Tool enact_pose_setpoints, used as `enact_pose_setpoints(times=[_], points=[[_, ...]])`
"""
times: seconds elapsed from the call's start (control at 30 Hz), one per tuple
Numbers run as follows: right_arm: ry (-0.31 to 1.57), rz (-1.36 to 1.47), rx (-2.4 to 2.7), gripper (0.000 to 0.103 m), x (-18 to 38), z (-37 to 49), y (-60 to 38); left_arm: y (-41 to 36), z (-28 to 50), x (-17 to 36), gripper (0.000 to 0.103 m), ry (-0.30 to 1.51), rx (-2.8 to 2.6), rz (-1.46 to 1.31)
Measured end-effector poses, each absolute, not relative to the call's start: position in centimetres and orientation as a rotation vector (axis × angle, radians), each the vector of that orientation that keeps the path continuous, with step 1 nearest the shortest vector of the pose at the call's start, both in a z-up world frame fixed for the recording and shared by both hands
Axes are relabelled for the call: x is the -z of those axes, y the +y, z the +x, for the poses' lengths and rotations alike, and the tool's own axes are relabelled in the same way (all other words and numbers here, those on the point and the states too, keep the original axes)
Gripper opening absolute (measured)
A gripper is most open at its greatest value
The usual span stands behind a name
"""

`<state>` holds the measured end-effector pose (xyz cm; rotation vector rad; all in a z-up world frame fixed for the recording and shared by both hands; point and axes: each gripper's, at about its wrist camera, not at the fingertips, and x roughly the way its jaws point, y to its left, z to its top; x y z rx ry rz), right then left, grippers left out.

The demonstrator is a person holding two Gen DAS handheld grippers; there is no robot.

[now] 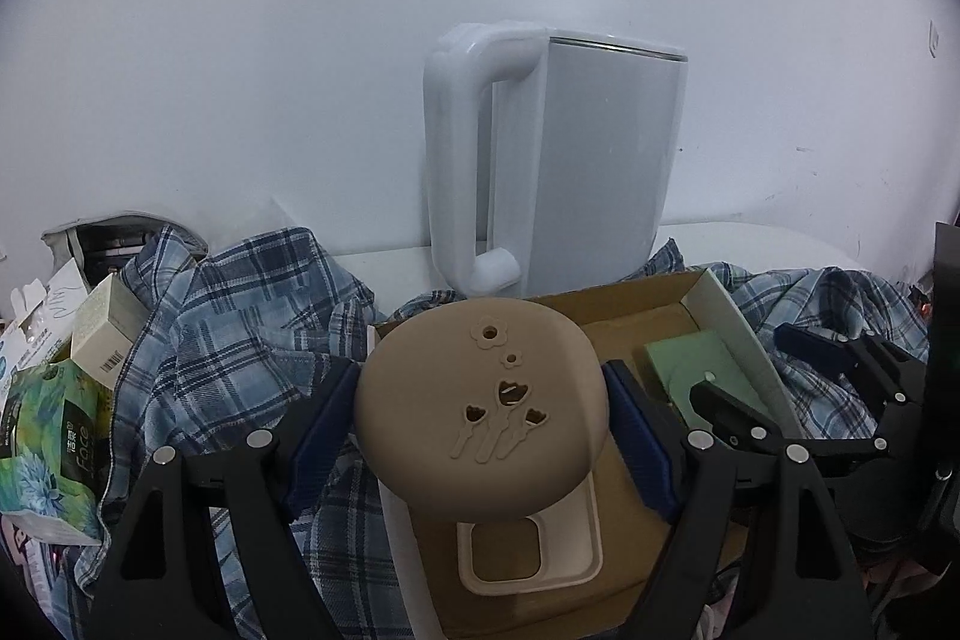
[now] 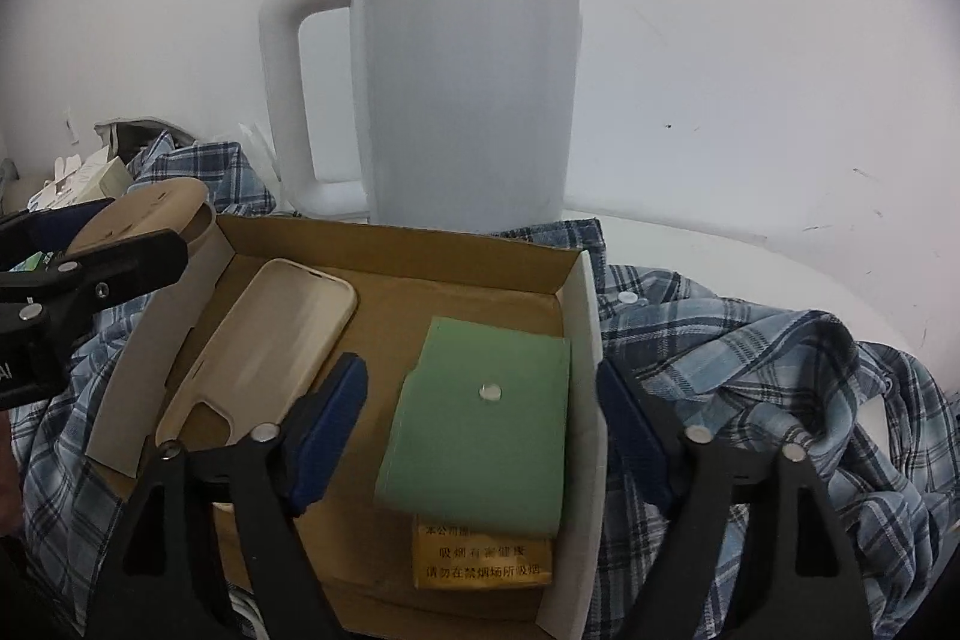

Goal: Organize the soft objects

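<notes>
The left gripper (image 1: 483, 424) squeezes a round tan pad (image 1: 480, 400) between its blue fingers (image 1: 324, 418), up over the box (image 2: 576, 304). The right gripper (image 2: 480, 436) is wide open and holds nothing; it hangs over the green pouch (image 2: 480, 406).

The pad looks squishy and is pinched only at its sides. I think it could pop out and land on the plaid shirt (image 2: 750, 370), not in the box. The kettle (image 2: 468, 88) stands close behind the box at 12 o'clock, so a big push forward might bump it. The two grippers are near each other and could knock together.

In the box, the phone case (image 2: 264, 340) lies at 9 o'clock. The pouch lies at 3 o'clock, on top of a yellow pack (image 2: 480, 562).
</notes>
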<state>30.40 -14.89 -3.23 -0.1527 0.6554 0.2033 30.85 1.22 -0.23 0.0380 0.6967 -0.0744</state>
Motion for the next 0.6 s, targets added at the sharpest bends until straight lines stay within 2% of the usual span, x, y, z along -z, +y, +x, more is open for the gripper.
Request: enact_pose_setpoints(times=[0.6], points=[[0.671,-0.118,-0.146,0.08,3.5,30.9,-17.2,-0.1,33.0,4.8,0.085,0.789,0.12,0.038]])
